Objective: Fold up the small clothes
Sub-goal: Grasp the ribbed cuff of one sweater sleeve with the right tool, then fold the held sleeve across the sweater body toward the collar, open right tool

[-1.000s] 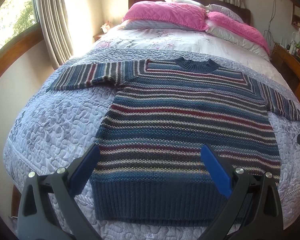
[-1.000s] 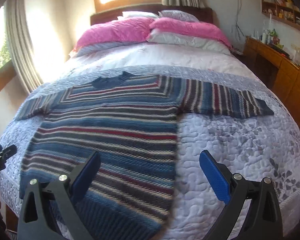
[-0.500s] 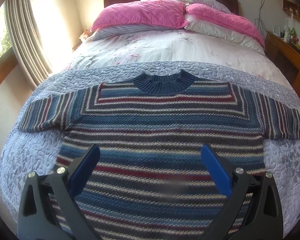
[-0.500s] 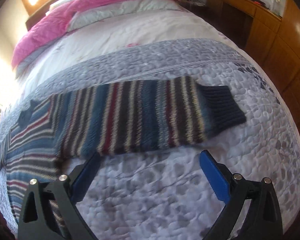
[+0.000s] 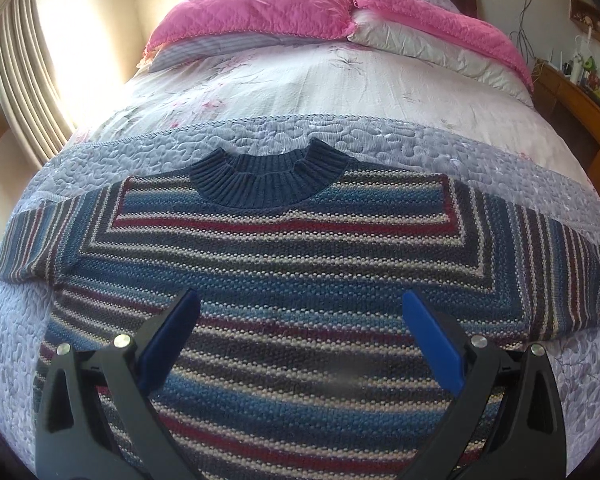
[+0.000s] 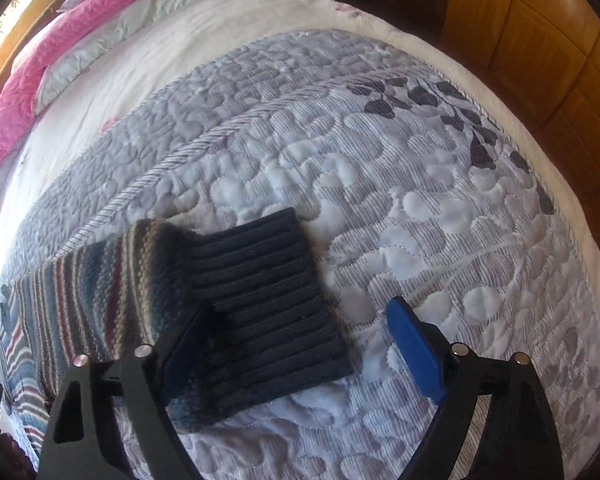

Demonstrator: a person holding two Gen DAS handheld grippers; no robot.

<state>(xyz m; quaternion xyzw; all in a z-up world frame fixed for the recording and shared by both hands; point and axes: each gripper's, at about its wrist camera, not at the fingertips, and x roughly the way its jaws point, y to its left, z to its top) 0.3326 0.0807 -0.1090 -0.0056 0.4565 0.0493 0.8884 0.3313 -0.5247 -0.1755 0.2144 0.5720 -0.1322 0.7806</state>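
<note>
Your sweater [image 5: 292, 272] carries blue, maroon, cream and grey stripes, with a plain navy ribbed collar [image 5: 268, 178] and cuff [image 6: 268, 304]. The quilt [image 6: 400, 184] under it is pale lavender-grey with dark leaves; the pillows [image 5: 256, 8] are pink.

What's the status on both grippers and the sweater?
Left gripper open over sweater chest. Right gripper open at dark sleeve cuff, not clamped. Sweater flat, unfolded on quilt. Nothing in the way.
</note>
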